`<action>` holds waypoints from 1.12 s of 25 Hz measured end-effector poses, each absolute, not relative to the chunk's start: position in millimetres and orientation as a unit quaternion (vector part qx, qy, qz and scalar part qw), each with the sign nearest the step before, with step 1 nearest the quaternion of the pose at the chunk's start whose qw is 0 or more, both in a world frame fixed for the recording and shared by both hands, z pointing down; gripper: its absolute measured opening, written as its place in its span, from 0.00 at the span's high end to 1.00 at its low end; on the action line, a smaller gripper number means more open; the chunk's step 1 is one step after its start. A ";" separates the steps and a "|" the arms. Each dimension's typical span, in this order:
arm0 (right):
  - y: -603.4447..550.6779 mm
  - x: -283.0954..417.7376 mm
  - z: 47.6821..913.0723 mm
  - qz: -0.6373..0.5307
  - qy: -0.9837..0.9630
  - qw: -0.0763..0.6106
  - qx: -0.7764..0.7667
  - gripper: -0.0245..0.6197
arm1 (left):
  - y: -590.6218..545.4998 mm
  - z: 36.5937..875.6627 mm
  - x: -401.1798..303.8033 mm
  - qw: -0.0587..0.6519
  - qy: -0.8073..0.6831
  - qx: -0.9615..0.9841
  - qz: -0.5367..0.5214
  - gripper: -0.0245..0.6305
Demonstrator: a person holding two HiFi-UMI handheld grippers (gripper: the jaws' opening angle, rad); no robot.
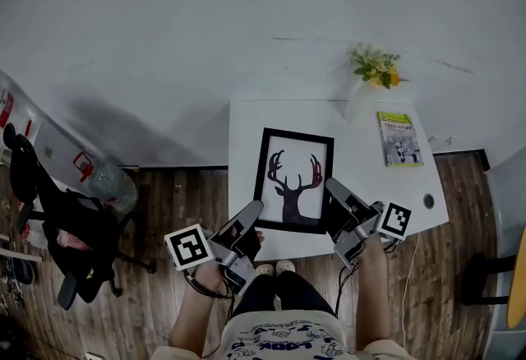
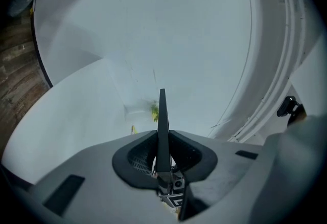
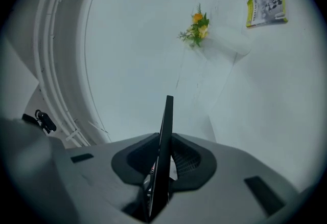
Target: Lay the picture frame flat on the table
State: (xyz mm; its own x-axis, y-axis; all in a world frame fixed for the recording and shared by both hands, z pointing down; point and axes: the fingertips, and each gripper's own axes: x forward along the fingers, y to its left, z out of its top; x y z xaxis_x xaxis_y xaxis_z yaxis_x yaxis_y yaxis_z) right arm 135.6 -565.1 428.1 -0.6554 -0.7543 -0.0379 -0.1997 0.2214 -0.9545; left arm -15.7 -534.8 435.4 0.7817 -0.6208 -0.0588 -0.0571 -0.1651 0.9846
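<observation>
- Left hand-held gripper [image 1: 251, 217] is pinching the picture frame [image 1: 294, 186] at its lower left. In the left gripper view the black frame edge [image 2: 162, 115] is sitting clamped between the pads.
- Right hand-held gripper [image 1: 335, 196] is pinching the lower right side in the same way, with the edge [image 3: 166, 126] seated deep between its jaws.
- The frame (black border, deer silhouette) is showing at centre of the head view, face up toward the camera, over the near half of the white counter [image 1: 246, 128].
- I cannot tell whether its back is touching the surface yet.
- A book [image 1: 399, 139] at right and flowers [image 1: 376, 66] at upper right are lying well apart from it.

Judgement: the set-down is in hand.
- Both sides should be going down evenly, so the frame is not twisting.
- The jaws should be opening only once the back is resting fully.
- The lower edge is lying near the counter's front rim, so the frame should be placed slightly further in.
</observation>
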 end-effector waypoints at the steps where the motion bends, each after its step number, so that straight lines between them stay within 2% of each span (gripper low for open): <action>1: -568.4 138.0 432.4 -0.537 0.735 0.256 -0.324 0.83 | -537.2 439.4 -13.1 0.605 -0.236 0.724 -0.233 0.84; 28: -638.7 164.4 595.3 -0.643 0.671 0.154 -0.335 0.83 | -599.4 591.0 17.1 0.670 -0.312 0.654 -0.166 0.83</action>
